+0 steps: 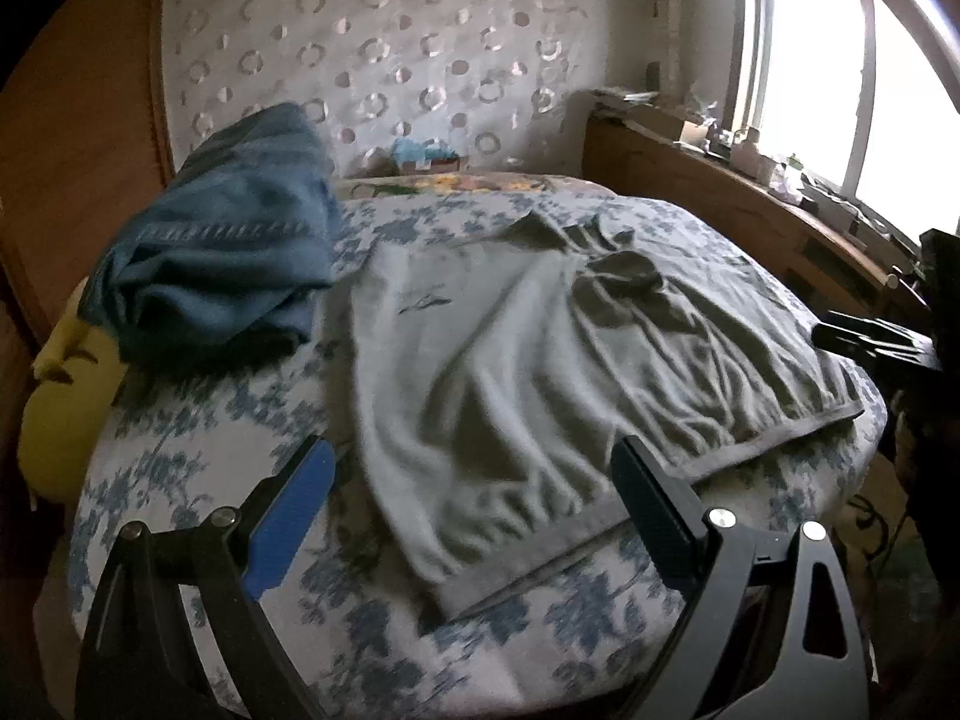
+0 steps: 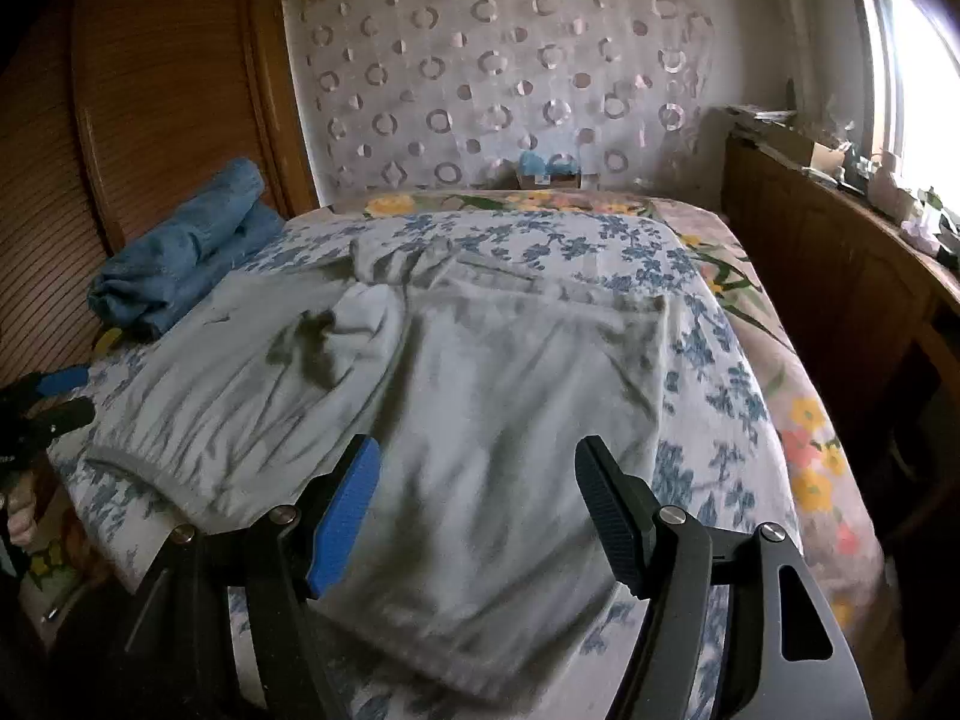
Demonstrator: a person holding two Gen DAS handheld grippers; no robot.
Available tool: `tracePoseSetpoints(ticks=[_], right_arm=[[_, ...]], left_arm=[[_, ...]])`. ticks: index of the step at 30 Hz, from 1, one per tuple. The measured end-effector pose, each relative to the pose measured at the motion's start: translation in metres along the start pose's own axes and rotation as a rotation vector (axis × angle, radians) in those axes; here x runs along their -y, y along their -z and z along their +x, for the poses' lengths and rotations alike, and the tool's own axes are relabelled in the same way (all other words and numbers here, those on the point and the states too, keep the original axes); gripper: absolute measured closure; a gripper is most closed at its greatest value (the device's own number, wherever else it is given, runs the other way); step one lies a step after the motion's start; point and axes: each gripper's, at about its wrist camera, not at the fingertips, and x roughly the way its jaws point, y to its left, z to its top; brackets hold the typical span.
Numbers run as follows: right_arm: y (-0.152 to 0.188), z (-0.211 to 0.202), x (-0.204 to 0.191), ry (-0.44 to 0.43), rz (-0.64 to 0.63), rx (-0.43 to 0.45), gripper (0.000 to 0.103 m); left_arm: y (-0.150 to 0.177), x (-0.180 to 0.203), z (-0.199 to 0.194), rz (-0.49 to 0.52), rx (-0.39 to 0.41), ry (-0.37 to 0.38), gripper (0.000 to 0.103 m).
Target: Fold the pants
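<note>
Light grey pants lie spread and wrinkled on the blue-flowered bed sheet. They also show in the right wrist view, with the elastic waistband at the left. My left gripper is open and empty, just above the near edge of the pants. My right gripper is open and empty, over the near leg end of the pants. The right gripper's tip shows at the right edge of the left wrist view. The left gripper shows at the left edge of the right wrist view.
A folded blue denim garment lies at the bed's left side, also seen in the right wrist view. A yellow cushion sits beside it. A wooden wardrobe stands left, a cluttered wooden shelf and window stand right.
</note>
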Motion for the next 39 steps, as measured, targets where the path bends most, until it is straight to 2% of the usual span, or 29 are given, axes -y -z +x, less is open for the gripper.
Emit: tracePoseSetpoints(ticks=[4,6,14,17,22,24,25,26,27,39], right_arm=[[0.012,-0.017,-0.004,-0.03,0.018,0.007,0.033],[0.012,-0.012,-0.002,-0.037,0.018,0.013,0.033],[0.011,-0.006,0.004,-0.055,0.01,0.037,0.033],[0.008,0.003,-0.001,-0.041,-0.017,0.043,0.033],[0.011,0.011,0.0,-0.044,-0.041,0.031,0.033],[0.009,0.017,0.001,-0.048,-0.041,0.025,0.033],[0.008,0.02,0.002,-0.05,-0.036,0.022,0.033],[0.007,0.02,0.001,-0.051,-0.032,0.021,0.033],[0.008,0.021,0.003,-0.051,-0.028,0.02,0.033],[0.018,0.028,0.021,-0.032,0.039,0.017,0.033]], left_arm=[[0.006,-0.009,-0.003,-0.02,-0.007,-0.001,0.015],[0.009,-0.011,-0.003,-0.027,-0.008,0.015,0.019],[0.029,-0.018,-0.001,-0.047,-0.061,0.013,0.046],[0.034,-0.021,0.003,-0.069,-0.078,0.017,0.051],[0.035,-0.019,0.005,-0.063,-0.077,0.003,0.054],[0.035,-0.018,0.006,-0.057,-0.075,-0.001,0.061],[0.035,-0.016,0.007,-0.051,-0.073,-0.002,0.069],[0.035,-0.015,0.008,-0.045,-0.072,0.014,0.091],[0.034,-0.015,0.008,-0.041,-0.075,0.031,0.1],[-0.001,0.014,-0.01,0.02,-0.009,0.092,0.1]])
